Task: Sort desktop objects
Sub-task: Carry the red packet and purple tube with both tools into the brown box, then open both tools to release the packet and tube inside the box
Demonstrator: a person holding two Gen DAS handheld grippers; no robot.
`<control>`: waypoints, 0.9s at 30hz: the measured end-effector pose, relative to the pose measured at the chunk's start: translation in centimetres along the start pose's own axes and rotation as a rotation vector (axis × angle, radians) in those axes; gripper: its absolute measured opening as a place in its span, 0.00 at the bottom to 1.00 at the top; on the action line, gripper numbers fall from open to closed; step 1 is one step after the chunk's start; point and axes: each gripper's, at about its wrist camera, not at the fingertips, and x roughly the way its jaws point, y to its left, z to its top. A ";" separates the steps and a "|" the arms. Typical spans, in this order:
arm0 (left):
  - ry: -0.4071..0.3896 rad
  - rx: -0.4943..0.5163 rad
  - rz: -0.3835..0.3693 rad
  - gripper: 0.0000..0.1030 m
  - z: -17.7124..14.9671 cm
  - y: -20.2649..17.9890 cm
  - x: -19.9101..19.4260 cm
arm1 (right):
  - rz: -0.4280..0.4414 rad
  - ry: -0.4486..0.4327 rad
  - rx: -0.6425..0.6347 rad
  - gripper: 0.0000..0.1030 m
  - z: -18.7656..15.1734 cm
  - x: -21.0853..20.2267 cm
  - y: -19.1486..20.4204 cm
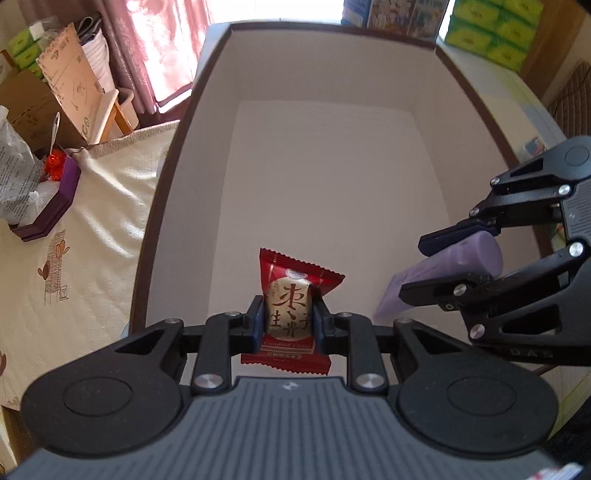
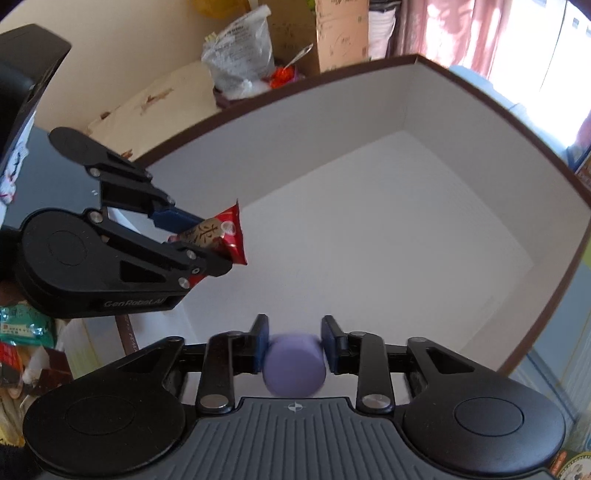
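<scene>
Left wrist view: the left tongs (image 1: 289, 325) are seen at the lower centre of the frame, clamped on a red snack packet (image 1: 291, 306) with gold lettering, which is gripped across its middle by the blue pads. The packet is held over the white inside of a large open box (image 1: 207, 155) with a dark brown rim, which fills the middle of the frame. At the right edge the right tongs (image 1: 424, 269) are seen, clamped on a lilac tube (image 1: 469, 258) whose flat end points toward the lower centre, also over the box. A cream towel (image 1: 103, 229) is spread at the left, and a purple tray (image 1: 55, 206) rests on it at the far left. Green packs (image 1: 491, 29) are stacked at the upper right.

In the right wrist view the round cap of the lilac tube (image 2: 294, 363) is pinched between the right tongs (image 2: 294, 343) at the lower centre. The left tongs (image 2: 207, 240) with the red snack packet (image 2: 225, 236) are seen at the left, above the box (image 2: 295, 110) floor.
</scene>
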 end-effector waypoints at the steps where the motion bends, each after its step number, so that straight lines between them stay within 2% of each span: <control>1: 0.008 0.005 -0.001 0.21 0.0 0.1 0.2 | 0.000 -0.001 -0.005 0.26 0.1 0.1 0.0; 7: 0.020 0.014 -0.003 0.22 -0.1 0.7 0.9 | 0.016 -0.002 -0.031 0.29 0.5 0.2 0.0; 8: 0.017 0.014 -0.009 0.23 0.1 0.8 0.8 | 0.019 -0.006 -0.034 0.31 0.6 0.3 0.0; 10: 0.010 0.017 -0.015 0.30 0.4 0.6 0.6 | 0.016 -0.011 -0.035 0.52 0.9 0.4 0.0; 11: 0.007 0.021 -0.014 0.31 0.4 0.6 0.5 | 0.011 -0.015 -0.037 0.55 0.9 0.4 0.0; 27: -0.027 0.022 -0.037 0.46 0.6 -0.2 -1.3 | -0.003 -0.055 -0.049 0.79 -0.5 -1.9 0.4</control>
